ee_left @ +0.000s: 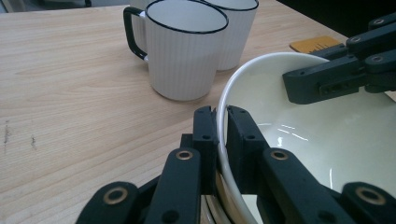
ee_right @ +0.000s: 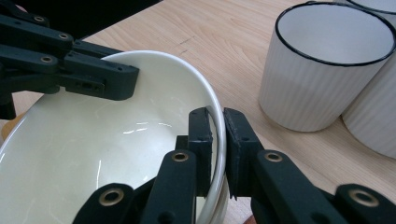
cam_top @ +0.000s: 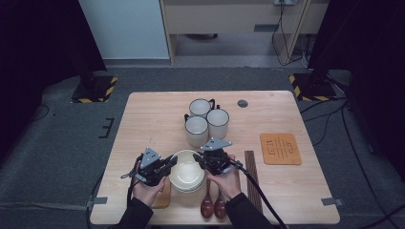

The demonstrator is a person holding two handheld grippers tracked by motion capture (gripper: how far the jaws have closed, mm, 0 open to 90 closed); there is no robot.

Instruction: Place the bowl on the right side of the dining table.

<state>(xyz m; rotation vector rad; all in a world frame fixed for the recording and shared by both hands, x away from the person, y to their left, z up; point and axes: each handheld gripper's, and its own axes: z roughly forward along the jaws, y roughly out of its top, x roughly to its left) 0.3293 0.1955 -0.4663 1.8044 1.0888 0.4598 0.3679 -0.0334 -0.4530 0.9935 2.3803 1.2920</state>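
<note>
The cream bowl point(cam_top: 187, 171) sits near the front edge of the table point(cam_top: 143, 119), straight between the two grippers, so neither hand is the nearer one: the left gripper point(cam_top: 168, 163) has it by the left side of the rim and the right gripper point(cam_top: 199, 159) by the right side, opposite each other across the bowl's width. In the left gripper view the jaws stand nearly closed with the thin white rim point(ee_left: 222, 126) pinched between them, one jaw inside the bowl and one outside; the right gripper view shows the same clamp on its side of the rim point(ee_right: 219, 135). Beneath the held bowl there seems to be at least one more, though the edge glimpsed under the rim is too cramped to count. Both hands are low and level, knuckles up, forearms coming in side by side from the front edge. The three mugs point(cam_top: 207, 119) stand just behind the bowl, so a straight upward lift with both hands kept even looks the safest way to move it.
</note>
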